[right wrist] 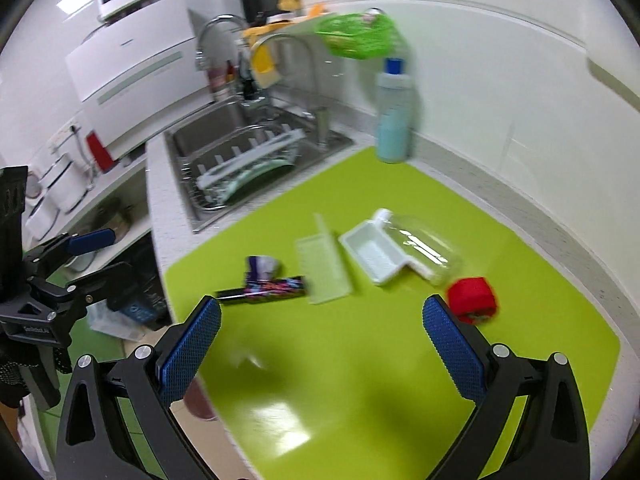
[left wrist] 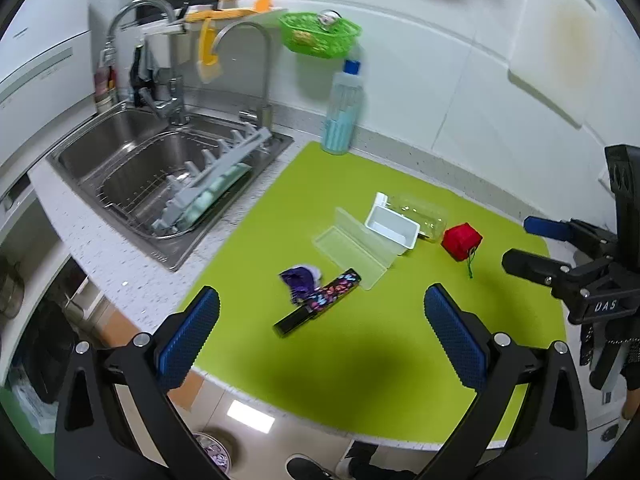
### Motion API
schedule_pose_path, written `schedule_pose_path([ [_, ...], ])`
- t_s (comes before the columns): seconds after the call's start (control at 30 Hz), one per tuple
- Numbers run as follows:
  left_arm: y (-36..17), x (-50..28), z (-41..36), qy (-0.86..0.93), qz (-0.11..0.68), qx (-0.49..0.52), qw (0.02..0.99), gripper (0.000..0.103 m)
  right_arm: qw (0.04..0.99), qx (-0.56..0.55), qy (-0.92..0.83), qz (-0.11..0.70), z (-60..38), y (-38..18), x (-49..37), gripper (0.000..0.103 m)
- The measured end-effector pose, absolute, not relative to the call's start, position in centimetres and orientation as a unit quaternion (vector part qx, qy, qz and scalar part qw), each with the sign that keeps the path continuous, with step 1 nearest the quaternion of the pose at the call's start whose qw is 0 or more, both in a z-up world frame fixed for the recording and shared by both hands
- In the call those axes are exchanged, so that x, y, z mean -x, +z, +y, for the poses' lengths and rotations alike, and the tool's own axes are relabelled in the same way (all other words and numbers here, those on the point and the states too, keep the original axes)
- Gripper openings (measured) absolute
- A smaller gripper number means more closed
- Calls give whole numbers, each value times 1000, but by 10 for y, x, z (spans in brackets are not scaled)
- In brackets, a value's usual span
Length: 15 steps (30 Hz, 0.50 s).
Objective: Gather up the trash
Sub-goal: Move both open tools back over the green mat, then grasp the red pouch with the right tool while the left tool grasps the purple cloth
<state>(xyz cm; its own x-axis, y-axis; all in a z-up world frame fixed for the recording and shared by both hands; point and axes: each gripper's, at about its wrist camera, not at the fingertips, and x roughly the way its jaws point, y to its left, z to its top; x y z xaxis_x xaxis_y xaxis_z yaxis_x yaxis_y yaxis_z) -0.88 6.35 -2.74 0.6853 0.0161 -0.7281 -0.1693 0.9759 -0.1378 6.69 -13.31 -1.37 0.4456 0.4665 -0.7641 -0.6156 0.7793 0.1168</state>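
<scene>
A lime-green mat (left wrist: 360, 360) covers the counter (left wrist: 120, 276) to the right of the steel sink (left wrist: 132, 168), and all the loose trash lies on that mat. Nearest the mat's front-left corner is a crumpled purple wrapper (left wrist: 299, 280), touching a long dark floral-printed box (left wrist: 318, 308) that lies flat and slanted. Just behind the box sits an open translucent plastic case (left wrist: 354, 248), and beside that a white tray (left wrist: 392, 227) leaning against a clear plastic container (left wrist: 420, 212) tipped on its side. A red cube-shaped packet (left wrist: 461, 241) rests toward the mat's right edge; in the blurred right wrist view its lower face seems printed, though that is hard to read. A blue-capped bottle (left wrist: 344, 112) stands upright at the mat's back corner. The left claw (left wrist: 320, 336) hovers above the mat's front edge, fingers spread wide and empty. The right claw (right wrist: 320, 336) is likewise spread apart, holding nothing.
</scene>
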Motion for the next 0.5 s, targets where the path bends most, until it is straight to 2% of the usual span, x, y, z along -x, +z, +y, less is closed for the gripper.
schedule_pose_path([
  [0.5, -73, -48, 46, 43, 437, 97, 893, 100, 833, 104, 240, 487, -186, -95, -160, 97],
])
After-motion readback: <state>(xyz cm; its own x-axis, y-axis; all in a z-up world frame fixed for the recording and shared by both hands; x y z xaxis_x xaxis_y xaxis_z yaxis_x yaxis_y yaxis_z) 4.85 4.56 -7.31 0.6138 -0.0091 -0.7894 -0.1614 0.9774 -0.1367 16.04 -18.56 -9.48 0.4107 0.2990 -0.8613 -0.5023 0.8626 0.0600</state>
